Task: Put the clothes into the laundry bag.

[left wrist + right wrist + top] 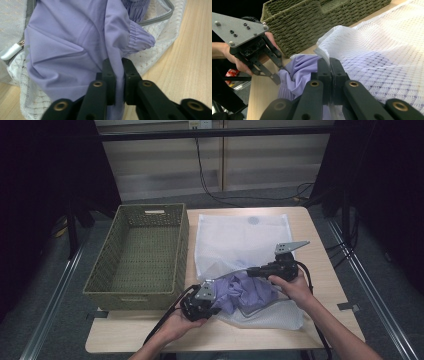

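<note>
A crumpled purple garment lies half inside a white mesh laundry bag on the wooden table. My left gripper sits at the garment's near left edge. In the left gripper view this gripper is shut on a fold of the purple garment, beside an elastic cuff. My right gripper is at the bag's mouth. In the right gripper view this gripper is shut on the mesh bag's rim, lifting it above the garment. The left gripper shows there too, pinching the cloth.
An empty green woven basket stands on the table's left half, close beside the bag. A white zipper pull lies at the bag's grey-edged opening. Bare table shows along the front edge and at the right. Cables run across the floor behind.
</note>
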Motion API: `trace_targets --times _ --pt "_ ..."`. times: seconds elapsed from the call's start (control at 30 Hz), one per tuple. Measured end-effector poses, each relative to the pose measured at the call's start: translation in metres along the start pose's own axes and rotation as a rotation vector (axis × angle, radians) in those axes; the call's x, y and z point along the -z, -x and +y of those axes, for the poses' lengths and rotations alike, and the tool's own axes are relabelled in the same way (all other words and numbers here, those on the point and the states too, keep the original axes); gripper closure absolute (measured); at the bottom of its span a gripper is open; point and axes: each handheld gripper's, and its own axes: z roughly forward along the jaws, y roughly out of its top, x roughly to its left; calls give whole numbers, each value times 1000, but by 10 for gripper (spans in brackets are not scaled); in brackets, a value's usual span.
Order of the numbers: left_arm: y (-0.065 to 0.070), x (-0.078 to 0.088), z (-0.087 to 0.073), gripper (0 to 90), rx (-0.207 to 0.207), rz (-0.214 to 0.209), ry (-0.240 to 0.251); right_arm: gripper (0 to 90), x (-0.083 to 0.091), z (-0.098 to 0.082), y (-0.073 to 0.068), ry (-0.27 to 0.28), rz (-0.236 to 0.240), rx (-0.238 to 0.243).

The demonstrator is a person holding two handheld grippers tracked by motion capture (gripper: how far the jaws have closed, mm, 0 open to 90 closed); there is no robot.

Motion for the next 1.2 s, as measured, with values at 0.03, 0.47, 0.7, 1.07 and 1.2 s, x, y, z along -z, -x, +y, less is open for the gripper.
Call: trace_targets --times 0.03,0.47,0.7,1.07,1.2 --pt "1 0 1 854 18 -4 15 890 0 0 0 0 -1 2" --pt "7 16 39 870 66 -55 185 890 0 6 -7 8 15 11" --pt "11 11 67 870 41 -76 230 890 2 7 -7 16 15 6" --pt "6 -7 97 870 31 -90 258 890 5 8 -7 25 8 1" --pt "1 -18 101 870 43 -85 263 890 5 7 -6 22 7 -4"
